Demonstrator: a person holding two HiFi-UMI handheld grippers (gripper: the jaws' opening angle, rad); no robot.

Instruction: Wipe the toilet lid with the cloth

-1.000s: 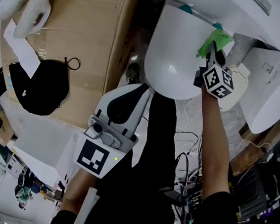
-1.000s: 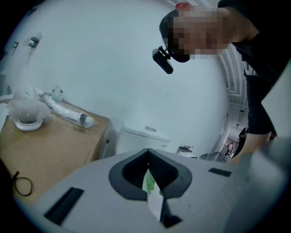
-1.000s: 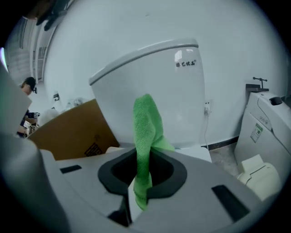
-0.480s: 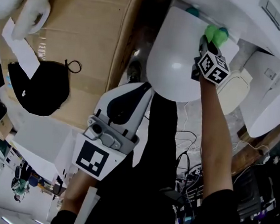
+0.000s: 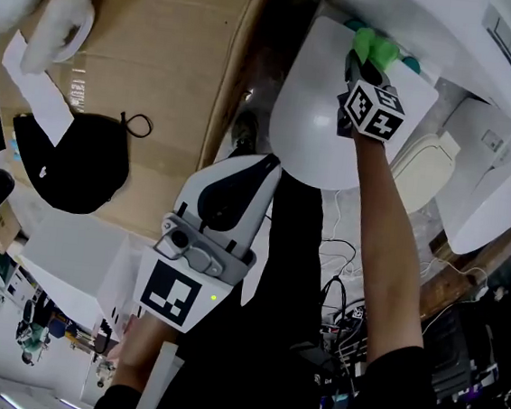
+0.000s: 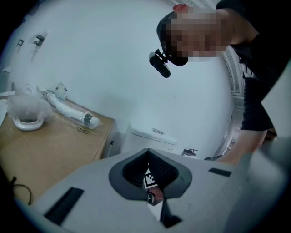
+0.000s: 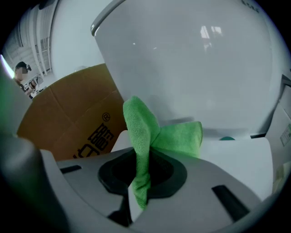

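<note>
Cardboard from a box (image 5: 154,43) is filling the floor to the left of the toilet, with the white cistern (image 5: 420,21) behind. The person is standing over the bowl and reaching the right gripper (image 5: 359,63) out to the back of the lid (image 5: 315,115). Its jaws are clamping the green cloth (image 5: 374,46): one fold is sticking up between them and a flap is spilling off to the side. The cloth is sitting at the lid's rear edge, just beside the hinge (I cannot tell for sure whether it is pressing on the surface).

The left gripper (image 5: 256,165) is hanging low by the person's body, well clear of the toilet, with its jaws together on nothing.

To my eye the wiping is under way, with the cloth at the far end of a pass. The lid is lying closed and flat, its long axis running from the hinge at the cistern towards the person, rounded front end nearest them. The next move is probably a drag along that axis, calling for steady downward pressure so the cloth is lying flat and not bunching.
</note>
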